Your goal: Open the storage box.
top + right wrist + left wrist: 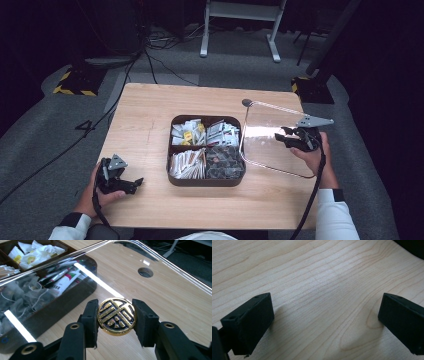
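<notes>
A clear plastic lid [265,145] hangs tilted just right of a dark brown tray [205,182]. My right gripper [292,137] is shut on the lid's round gold-and-black knob [116,316], with both pads pressed against its sides. Through the lid [100,282] I see the tray [62,302], whose four compartments hold tea bags, sachets and sticks. My left gripper [134,184] rests low over the table's near left part. In the left gripper view it [325,320] stands open, with only bare wood between the jaws.
The wooden table [150,115] has a small round hole [247,102] near its back right, also seen through the lid [145,272]. Cables and a white stand's legs [240,30] lie on the grey floor beyond the table.
</notes>
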